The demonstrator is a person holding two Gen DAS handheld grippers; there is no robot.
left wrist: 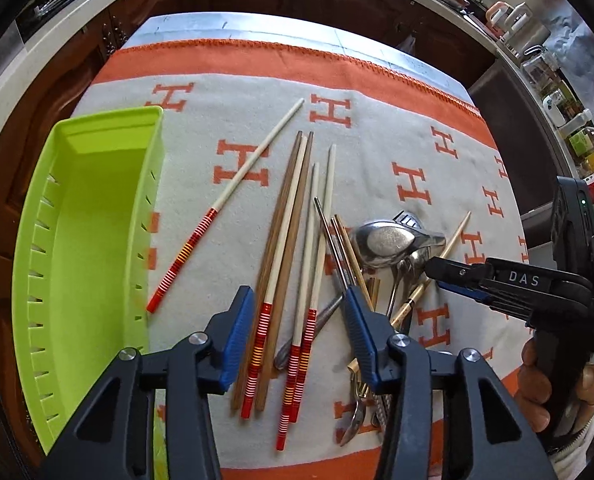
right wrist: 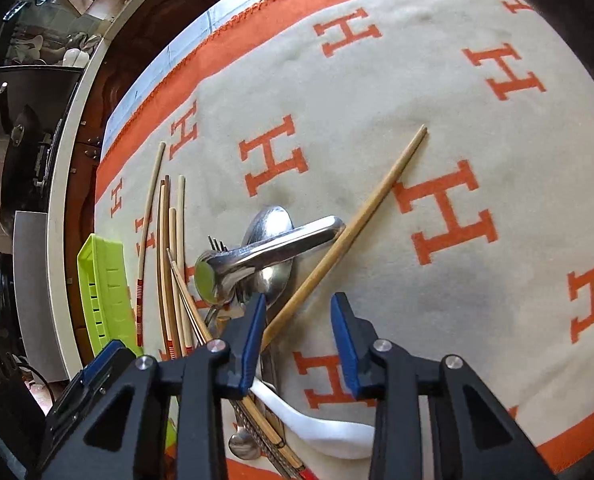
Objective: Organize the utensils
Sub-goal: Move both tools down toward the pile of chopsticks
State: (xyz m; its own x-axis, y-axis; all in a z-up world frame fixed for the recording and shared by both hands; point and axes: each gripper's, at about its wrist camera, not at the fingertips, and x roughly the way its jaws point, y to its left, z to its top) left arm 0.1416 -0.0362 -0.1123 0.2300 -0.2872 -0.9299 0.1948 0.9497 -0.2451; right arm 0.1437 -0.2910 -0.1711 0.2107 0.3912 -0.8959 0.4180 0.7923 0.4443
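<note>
The tray was lime green. The cloth was cream with orange H letters and an orange border. Some chopsticks had red-and-yellow striped ends. The pads were blue.

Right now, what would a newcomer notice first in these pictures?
The orange-and-cream H-patterned blanket covers the table. A lime-green slotted tray lies along its left side, nothing visible inside. Beside it sprawl red-banded chopsticks and a tangle of steel spoons; both claws hover open.
</note>
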